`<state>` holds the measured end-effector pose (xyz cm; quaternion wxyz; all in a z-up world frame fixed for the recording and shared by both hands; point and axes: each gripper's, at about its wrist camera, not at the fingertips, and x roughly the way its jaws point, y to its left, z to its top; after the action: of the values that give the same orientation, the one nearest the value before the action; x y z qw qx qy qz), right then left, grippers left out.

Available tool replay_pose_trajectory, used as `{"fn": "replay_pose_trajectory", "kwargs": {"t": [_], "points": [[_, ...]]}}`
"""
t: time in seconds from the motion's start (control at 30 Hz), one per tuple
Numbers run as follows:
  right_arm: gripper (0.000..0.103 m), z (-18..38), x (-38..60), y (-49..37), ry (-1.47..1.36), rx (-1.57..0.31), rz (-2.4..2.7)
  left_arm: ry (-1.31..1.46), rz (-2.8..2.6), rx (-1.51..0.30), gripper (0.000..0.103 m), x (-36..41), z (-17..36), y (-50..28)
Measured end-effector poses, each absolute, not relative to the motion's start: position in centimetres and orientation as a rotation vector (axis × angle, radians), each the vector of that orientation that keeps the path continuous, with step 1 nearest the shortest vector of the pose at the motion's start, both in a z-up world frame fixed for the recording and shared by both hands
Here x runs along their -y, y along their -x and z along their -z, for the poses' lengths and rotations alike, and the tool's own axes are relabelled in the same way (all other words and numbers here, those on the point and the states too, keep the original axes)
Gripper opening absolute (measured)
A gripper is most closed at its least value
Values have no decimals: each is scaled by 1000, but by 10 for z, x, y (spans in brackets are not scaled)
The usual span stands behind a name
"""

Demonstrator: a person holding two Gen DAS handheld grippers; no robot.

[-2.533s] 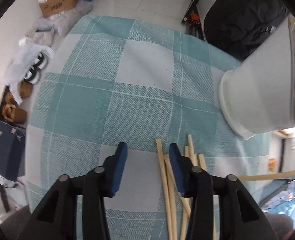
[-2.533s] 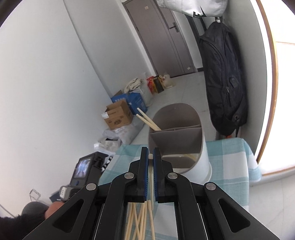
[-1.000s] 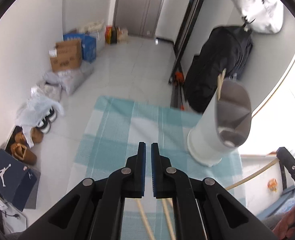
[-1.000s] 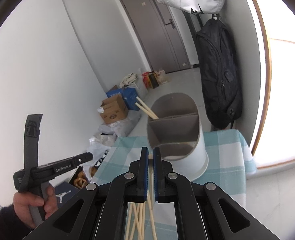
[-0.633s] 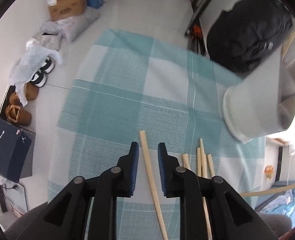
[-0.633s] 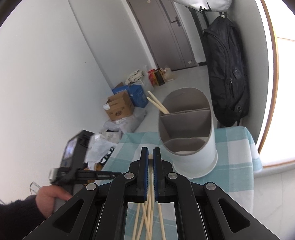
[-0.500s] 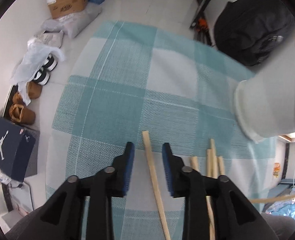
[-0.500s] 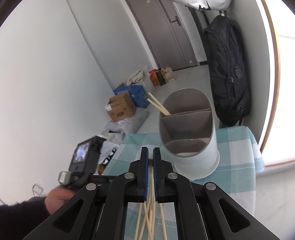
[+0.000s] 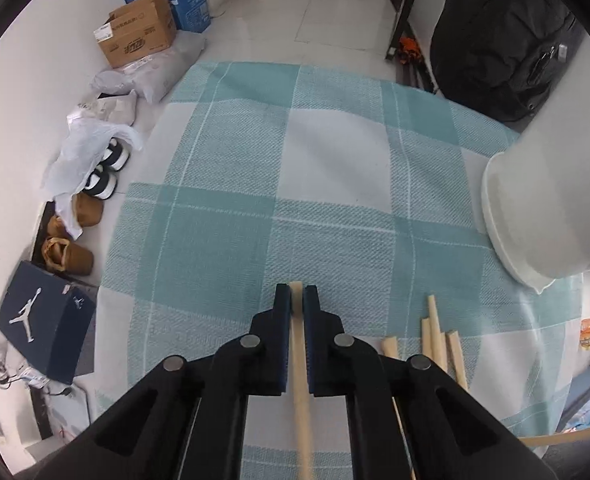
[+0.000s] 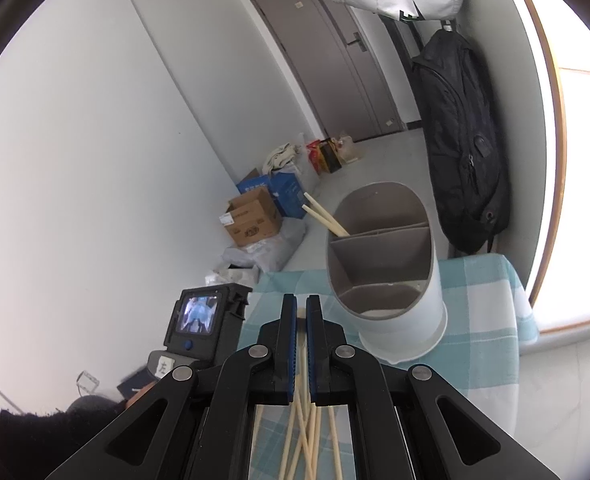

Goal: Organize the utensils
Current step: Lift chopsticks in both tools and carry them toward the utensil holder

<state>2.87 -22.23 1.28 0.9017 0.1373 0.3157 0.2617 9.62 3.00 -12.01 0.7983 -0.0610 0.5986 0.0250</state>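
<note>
The left tongs [image 9: 296, 297], pointing steeply down at the teal-and-white checked cloth on the desk [image 9: 335, 168], were clamped on one pale wooden chopstick [image 9: 300, 364], its tip showing just past the blue pads [image 9: 282, 312]. More loose wooden chopsticks [image 9: 439, 336] lay just to its right. The right tongs [image 10: 301, 309] were closed with nothing gripped (a heap of chopsticks lay beneath them). The white oval three-compartment utensil holder [image 10: 399, 292] stood upright beyond, two chopsticks [image 10: 324, 216] leaning from its far compartment.
</note>
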Motion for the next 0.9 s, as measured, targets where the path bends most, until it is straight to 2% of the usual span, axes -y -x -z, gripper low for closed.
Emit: {"fn": "replay_pose_trajectory", "kwargs": {"t": [0.1,0.4,0.6,0.9], "points": [[4,-13,222,-28,-283,-650,-543,219,-20,-1262,2,-39,113,-99],[4,-9,213,-27,-253,-652,-537,302,37,-951,2,-41,30,-60],[4,-9,206,-23,-217,-658,-537,267,79,-792,2,-30,-5,-31],[4,-20,204,-18,-180,-645,-516,186,165,-704,2,-13,-36,-24]]}}
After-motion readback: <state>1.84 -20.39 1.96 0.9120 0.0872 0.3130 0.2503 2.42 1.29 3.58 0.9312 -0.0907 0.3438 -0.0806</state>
